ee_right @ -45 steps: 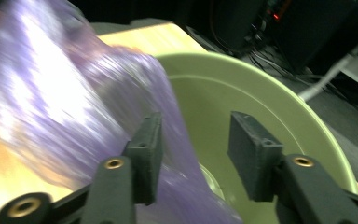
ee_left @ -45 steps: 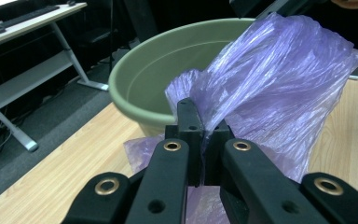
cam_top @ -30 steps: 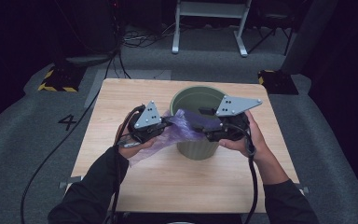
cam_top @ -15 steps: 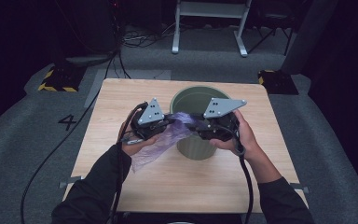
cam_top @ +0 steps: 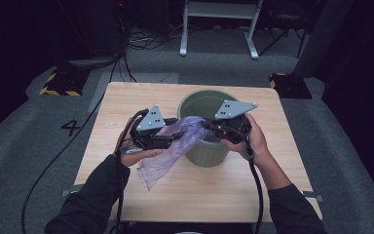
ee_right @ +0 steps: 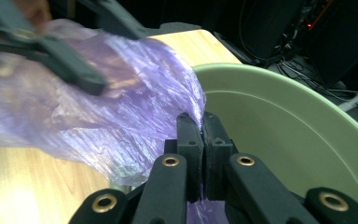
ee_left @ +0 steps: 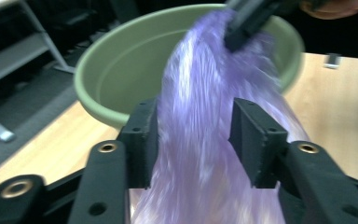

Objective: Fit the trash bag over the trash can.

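Left tool (ee_left: 193,140) newly open around purple bag (ee_left: 205,121)

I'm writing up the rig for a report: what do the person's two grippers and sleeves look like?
Both the left gripper and the right gripper are black, each topped by a grey three-cornered plate with small holes. Their two black jaws are blocky, with flat pads and brass-coloured pivot rings at the arms. A black cable trails from each toward the person. The person wears dark long sleeves.

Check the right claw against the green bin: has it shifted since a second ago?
Yes. The right claw moved leftward from beside the green bin's right rim to over its near-left rim, closing on the purple bag.
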A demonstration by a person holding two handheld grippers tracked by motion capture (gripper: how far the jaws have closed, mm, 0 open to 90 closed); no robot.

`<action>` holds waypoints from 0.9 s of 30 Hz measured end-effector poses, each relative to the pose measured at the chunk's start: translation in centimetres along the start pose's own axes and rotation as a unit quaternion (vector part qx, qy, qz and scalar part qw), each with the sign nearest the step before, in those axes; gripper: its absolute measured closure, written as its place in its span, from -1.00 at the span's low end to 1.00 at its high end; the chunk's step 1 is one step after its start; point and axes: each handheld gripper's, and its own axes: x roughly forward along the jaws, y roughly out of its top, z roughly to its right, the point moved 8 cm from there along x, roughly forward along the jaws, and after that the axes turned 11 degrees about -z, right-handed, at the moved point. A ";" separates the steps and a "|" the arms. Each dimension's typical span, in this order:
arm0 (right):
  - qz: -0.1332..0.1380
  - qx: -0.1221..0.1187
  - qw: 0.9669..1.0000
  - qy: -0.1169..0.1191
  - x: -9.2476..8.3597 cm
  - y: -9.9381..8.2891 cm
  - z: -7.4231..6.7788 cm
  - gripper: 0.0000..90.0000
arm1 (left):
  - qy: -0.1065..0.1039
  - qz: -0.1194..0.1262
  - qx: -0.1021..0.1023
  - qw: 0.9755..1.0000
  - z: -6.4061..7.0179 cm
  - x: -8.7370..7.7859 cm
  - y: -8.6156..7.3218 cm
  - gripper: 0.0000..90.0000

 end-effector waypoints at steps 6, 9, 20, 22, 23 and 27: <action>0.005 0.016 1.000 -0.012 -0.6 -0.8 1.2 0.96 | -0.013 -0.004 -0.015 1.000 0.1 -1.3 -1.3 -0.08; 0.005 0.026 1.000 -0.017 -0.8 -1.1 1.7 0.96 | -0.025 0.005 -0.019 0.999 0.3 -2.0 -2.1 -0.11; -0.002 0.057 0.998 -0.030 -1.2 -3.3 4.4 0.96 | -0.034 0.008 -0.013 0.999 0.6 -2.6 -4.3 -0.09; -0.004 0.057 0.998 -0.030 -1.2 -3.4 4.5 0.96 | -0.038 0.009 -0.020 0.999 0.6 -2.2 -4.3 -0.09; -0.006 0.057 0.998 -0.027 -1.1 -3.5 4.6 0.95 | -0.042 0.010 -0.022 0.999 0.5 -2.0 -4.2 -0.10; -0.015 0.054 0.998 -0.028 -0.8 -4.0 4.8 0.92 | -0.050 0.025 -0.034 0.998 0.4 -1.4 -3.7 -0.15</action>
